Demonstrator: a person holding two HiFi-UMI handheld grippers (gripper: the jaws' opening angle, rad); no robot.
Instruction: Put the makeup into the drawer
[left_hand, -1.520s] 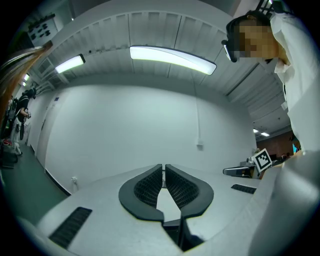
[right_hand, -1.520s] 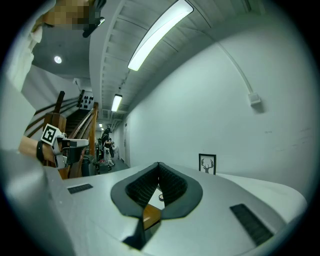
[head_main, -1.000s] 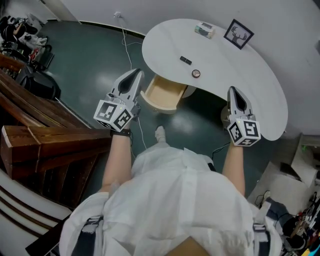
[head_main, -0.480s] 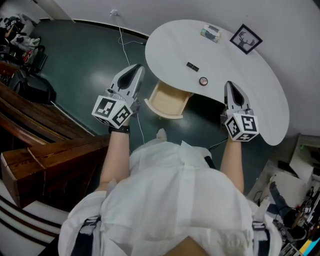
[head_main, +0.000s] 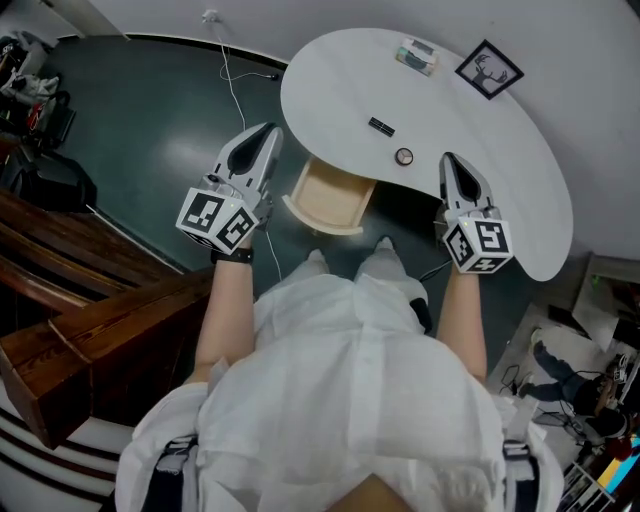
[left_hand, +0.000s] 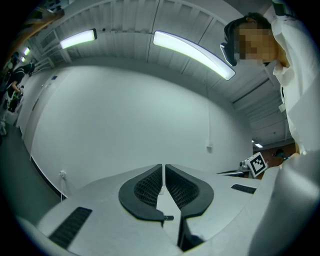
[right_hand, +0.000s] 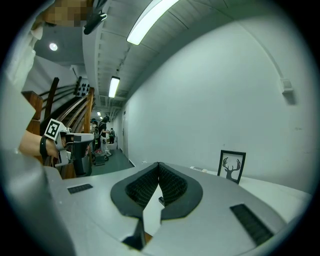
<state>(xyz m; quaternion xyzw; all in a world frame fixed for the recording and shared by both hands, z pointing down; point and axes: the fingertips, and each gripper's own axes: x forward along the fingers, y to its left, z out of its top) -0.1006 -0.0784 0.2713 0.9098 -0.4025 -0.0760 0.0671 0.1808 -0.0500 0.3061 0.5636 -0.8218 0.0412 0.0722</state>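
Note:
A small round makeup compact (head_main: 403, 156) and a flat black makeup item (head_main: 381, 126) lie on the white curved table (head_main: 500, 170). Under the table's near edge a pale wooden drawer (head_main: 330, 200) stands pulled open, with nothing visible inside. My left gripper (head_main: 264, 137) hovers left of the drawer, over the floor, jaws shut and holding nothing (left_hand: 163, 166). My right gripper (head_main: 450, 162) is at the table's near edge, right of the compact, also shut with nothing in it (right_hand: 159, 165). Neither touches the makeup.
A framed deer picture (head_main: 489, 69) (right_hand: 232, 166) and a small box (head_main: 417, 56) sit at the table's far side. A white cable (head_main: 235, 80) runs across the dark floor. Wooden stairs (head_main: 90, 300) are at the left, clutter (head_main: 560, 370) at the right.
Both grippers have moved forward toward the table, still shut. The person has stepped closer, and a second foot now shows below the drawer.

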